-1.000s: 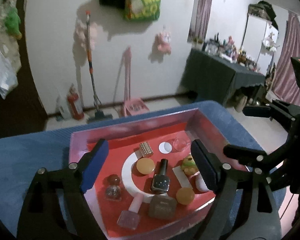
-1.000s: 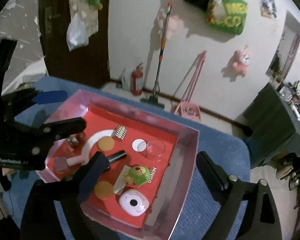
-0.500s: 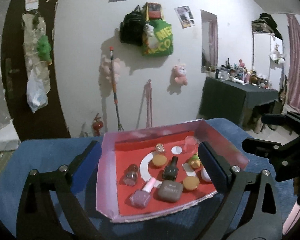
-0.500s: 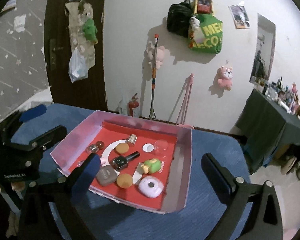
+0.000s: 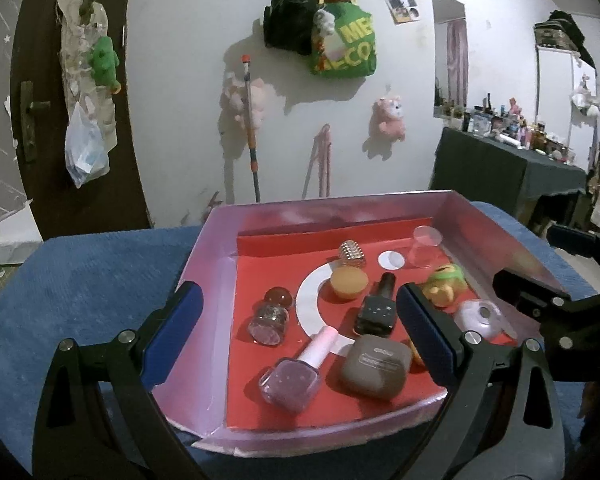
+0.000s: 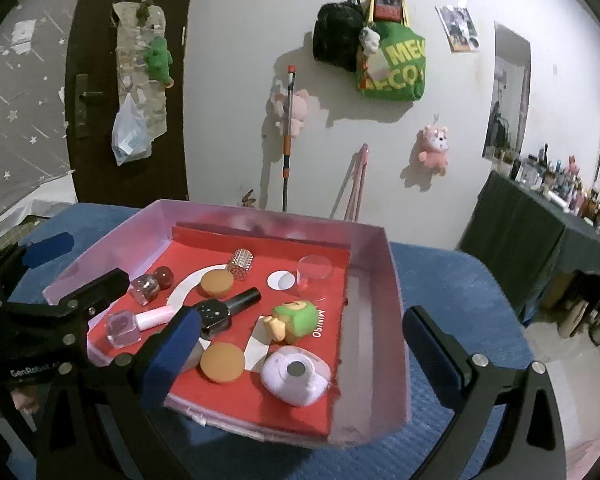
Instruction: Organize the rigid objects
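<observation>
Tray (image 5: pixel 216 320): open from above, pink walls all round; floor crowded with small items. Blue tabletop (image 5: pixel 80 280) left: bare.

The red floor of the box (image 6: pixel 332 264) says "MINISO". The green bag (image 6: pixel 396 68) on the wall shows "ME" and "ECO". The left gripper (image 6: pixel 48 264) says "GenRobot".

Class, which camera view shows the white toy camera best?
The right wrist view: the white toy camera lies whole and near. In the left wrist view the left hand-held gripper's finger partly hides it.
</observation>
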